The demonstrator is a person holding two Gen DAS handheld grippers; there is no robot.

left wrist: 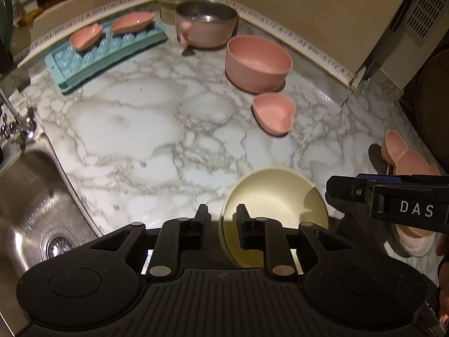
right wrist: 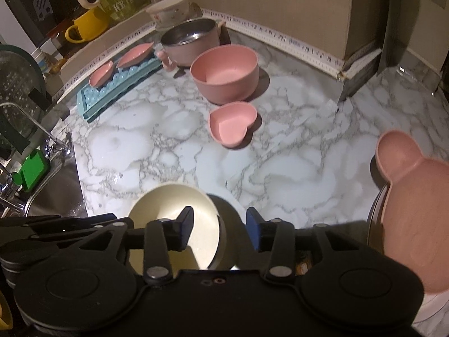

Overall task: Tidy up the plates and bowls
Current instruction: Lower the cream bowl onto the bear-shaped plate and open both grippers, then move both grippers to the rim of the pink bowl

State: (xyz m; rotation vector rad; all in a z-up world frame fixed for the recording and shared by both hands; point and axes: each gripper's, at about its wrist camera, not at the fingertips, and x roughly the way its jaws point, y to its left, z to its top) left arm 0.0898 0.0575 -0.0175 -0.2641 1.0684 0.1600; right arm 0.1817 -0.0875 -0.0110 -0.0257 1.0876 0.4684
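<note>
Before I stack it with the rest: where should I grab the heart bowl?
Pinch the heart bowl by its upright wall at the rounded lobe side, one finger inside and one outside, coming from above. It sits upright, open side up, apart from the round pink bowl, so the near rim is free.

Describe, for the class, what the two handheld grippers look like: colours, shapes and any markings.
Both are matte black plastic. The left gripper has two round discs on a ribbed base, silver rivets at its linkage joints and slim black fingers. The right gripper has the same discs and rivets, with blue pads on its fingers; seen from the left wrist view, its side bears white letters "DAS".
</note>
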